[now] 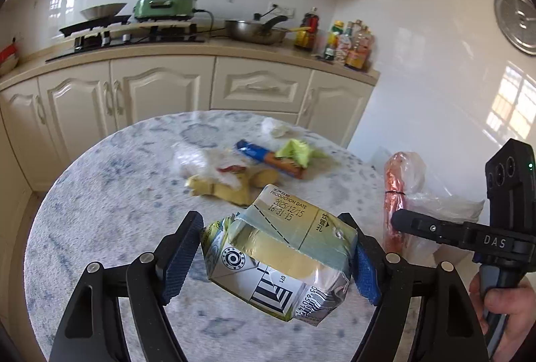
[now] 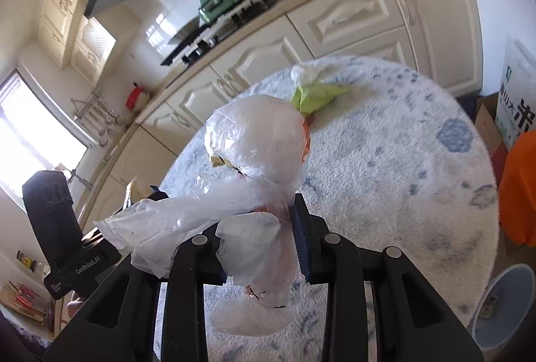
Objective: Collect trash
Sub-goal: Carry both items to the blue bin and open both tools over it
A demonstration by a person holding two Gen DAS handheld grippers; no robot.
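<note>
A crushed drink carton (image 1: 278, 258), yellow and white with a printed date, hangs above the round table (image 1: 110, 194), and my left gripper (image 1: 274, 265) is shut on it, with both blue pads (image 1: 366, 275) pressing its sides. My right gripper (image 2: 264, 244) is shut on a crumpled clear plastic bag (image 2: 258, 154) with something orange inside. In the left wrist view this bag (image 1: 402, 188) shows at the right, beyond the table's edge. Loose trash lies on the table: a clear wrapper (image 1: 197, 161), a yellow scrap (image 1: 224, 191), a blue-and-orange packet (image 1: 268, 161), a green wrapper (image 1: 298, 149) and a white tissue (image 1: 276, 127).
A grey bin (image 2: 506, 305) stands on the floor at the table's lower right, beside an orange object (image 2: 519, 188) and a cardboard box (image 2: 485, 127). Cream cabinets (image 1: 160, 94) with a stove, pans and bottles run behind the table. A hand (image 1: 506, 311) holds the right tool.
</note>
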